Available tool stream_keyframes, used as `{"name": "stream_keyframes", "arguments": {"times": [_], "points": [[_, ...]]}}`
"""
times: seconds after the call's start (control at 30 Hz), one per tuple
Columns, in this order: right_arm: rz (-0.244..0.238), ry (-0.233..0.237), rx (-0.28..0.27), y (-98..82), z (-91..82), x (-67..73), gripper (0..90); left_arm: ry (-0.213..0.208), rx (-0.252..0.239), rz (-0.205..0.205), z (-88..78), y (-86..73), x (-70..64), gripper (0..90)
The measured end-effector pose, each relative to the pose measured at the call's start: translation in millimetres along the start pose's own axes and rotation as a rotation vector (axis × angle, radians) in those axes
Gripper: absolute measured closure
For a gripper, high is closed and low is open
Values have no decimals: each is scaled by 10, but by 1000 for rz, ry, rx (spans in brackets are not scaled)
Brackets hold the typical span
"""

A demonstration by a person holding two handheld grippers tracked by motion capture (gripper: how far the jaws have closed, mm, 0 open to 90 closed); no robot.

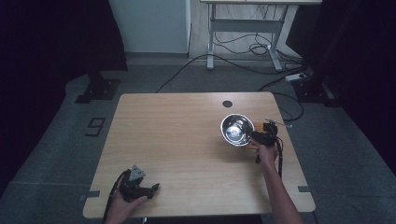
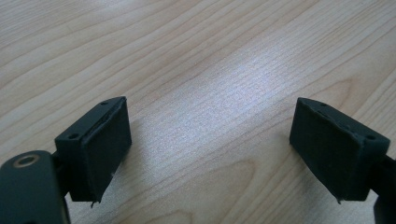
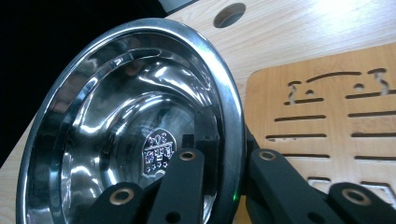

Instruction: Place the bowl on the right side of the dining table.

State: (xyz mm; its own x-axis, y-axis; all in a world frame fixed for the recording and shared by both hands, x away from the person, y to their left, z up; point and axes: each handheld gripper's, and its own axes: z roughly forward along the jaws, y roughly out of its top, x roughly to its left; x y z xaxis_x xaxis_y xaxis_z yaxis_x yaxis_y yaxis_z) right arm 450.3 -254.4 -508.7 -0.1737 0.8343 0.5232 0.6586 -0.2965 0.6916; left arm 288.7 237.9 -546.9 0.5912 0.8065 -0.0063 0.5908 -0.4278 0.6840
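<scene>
Steel bowl, shiny and round, stands tilted on edge, hollow facing left of the right claw clamping its rim; left claw gapes empty.

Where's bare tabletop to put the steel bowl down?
The whole middle and left of the table is bare wood, between the left gripper at the near edge and the cable hole at the far edge. The right edge is crowded: steel bowl, right gripper, slotted wooden board.

A "9" marks the floor mat; the bowl's stamped emblem is illegible
</scene>
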Motion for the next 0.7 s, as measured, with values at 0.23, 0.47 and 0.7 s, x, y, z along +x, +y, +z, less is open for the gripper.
{"name": "stream_keyframes", "arguments": {"times": [0.23,0.47,0.7], "points": [[20,-17,-5,16,-15,-68,868,0,0,0,0,0,0,123],[35,-28,-18,39,-40,-127,867,0,0,0,0,0,0,123],[51,-54,-30,61,-48,-228,867,0,0,0,0,0,0,123]]}}
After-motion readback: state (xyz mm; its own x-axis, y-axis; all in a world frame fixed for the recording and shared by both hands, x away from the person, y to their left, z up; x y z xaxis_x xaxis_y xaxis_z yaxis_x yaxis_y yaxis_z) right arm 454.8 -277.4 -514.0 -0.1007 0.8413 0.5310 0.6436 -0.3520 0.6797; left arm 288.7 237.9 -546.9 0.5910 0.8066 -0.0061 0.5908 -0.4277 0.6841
